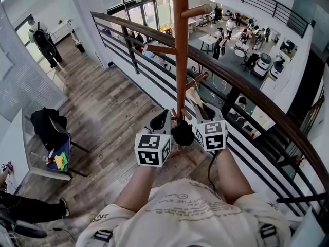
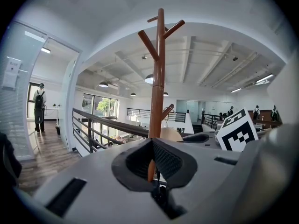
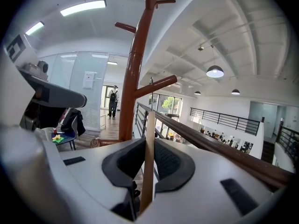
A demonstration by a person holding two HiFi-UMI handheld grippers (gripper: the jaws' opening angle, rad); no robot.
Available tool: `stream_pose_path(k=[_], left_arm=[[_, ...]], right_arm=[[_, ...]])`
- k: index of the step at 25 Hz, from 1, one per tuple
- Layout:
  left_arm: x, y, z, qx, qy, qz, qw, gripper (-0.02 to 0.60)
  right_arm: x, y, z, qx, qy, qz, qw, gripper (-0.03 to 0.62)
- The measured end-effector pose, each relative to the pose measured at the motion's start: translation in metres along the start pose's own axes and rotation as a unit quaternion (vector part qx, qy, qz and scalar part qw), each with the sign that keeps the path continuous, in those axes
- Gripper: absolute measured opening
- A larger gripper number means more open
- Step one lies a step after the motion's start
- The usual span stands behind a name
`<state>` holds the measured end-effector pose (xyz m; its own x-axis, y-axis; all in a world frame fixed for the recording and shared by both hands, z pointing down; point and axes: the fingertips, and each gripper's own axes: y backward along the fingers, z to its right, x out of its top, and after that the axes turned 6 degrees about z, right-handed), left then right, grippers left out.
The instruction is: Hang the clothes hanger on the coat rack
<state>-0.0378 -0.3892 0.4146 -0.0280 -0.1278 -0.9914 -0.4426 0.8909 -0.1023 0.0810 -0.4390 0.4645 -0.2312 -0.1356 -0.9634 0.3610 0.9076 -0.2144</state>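
Right gripper (image 1: 204, 112) is clamped on a flat pale wooden arm of the clothes hanger (image 3: 148, 157). The hanger sits just beside the coat rack (image 1: 180, 60) pole, below the low peg (image 1: 197, 79), and isn't hung yet. Left gripper (image 2: 152, 146) is pinched to a slit with nothing confirmed in it; the brown strip there reads as the pole behind. The hook is hard to make out, so find it before you lift. Raise the hanger, tip the hook over the peg's upturned end, lower until it seats, then let go. The railing (image 1: 247, 86) runs close behind the rack, and open floor lies to your left. Come in from your own side.
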Motion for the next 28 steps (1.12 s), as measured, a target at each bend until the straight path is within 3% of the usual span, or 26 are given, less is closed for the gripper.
stream_pose_path(k=[28], left_arm=[[-0.004, 0.010, -0.008, 0.006, 0.001, -0.006, 1.0000, 0.005]], right_arm=[[-0.016, -0.010, -0.026, 0.042, 0.029, -0.010, 0.999, 0.055]])
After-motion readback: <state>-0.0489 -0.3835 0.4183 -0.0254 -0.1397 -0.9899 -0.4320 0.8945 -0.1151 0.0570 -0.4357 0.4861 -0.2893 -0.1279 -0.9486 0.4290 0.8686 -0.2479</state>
